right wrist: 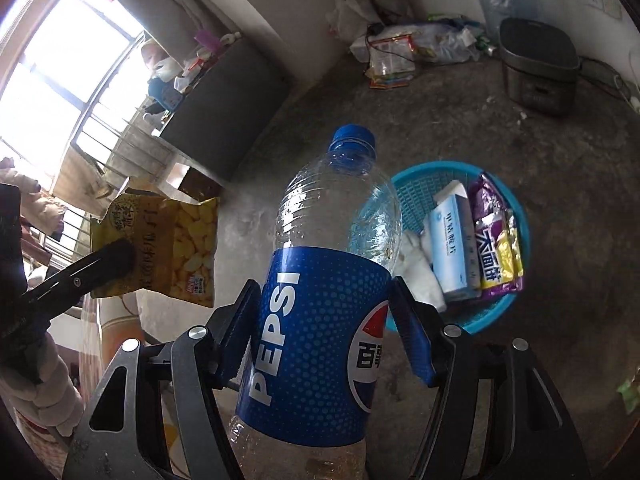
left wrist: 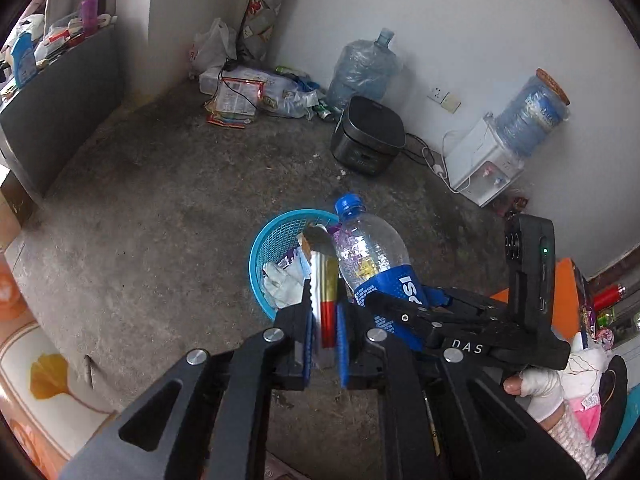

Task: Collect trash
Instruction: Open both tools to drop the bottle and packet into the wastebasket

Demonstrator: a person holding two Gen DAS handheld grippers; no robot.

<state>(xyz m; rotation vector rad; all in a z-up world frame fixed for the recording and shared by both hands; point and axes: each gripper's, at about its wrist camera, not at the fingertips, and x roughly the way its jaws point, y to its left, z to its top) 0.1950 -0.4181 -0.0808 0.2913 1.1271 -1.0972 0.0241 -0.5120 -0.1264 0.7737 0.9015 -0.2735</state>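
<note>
In the left wrist view my left gripper (left wrist: pixel 324 300) is shut on a yellow snack bag (left wrist: pixel 325 280), seen edge-on as a silver, gold and red strip between the blue pads. The right wrist view shows that bag (right wrist: pixel 180 248) held up in the air at the left. My right gripper (right wrist: pixel 324 292) is shut on an empty Pepsi bottle (right wrist: pixel 320 320) with a blue cap, its pads against the blue label. Both items hang above and beside a blue plastic basket (left wrist: pixel 260 248) on the concrete floor. The basket (right wrist: pixel 520 220) holds a white box, purple and yellow wrappers and white tissue.
A black rice cooker (left wrist: pixel 368 136), a white water dispenser (left wrist: pixel 488 160) and a large water jug (left wrist: pixel 364 68) stand along the wall. Loose litter (left wrist: pixel 248 96) lies in the corner. A dark cabinet (left wrist: pixel 60 108) is at the left. A pen (left wrist: pixel 89 370) lies on the floor.
</note>
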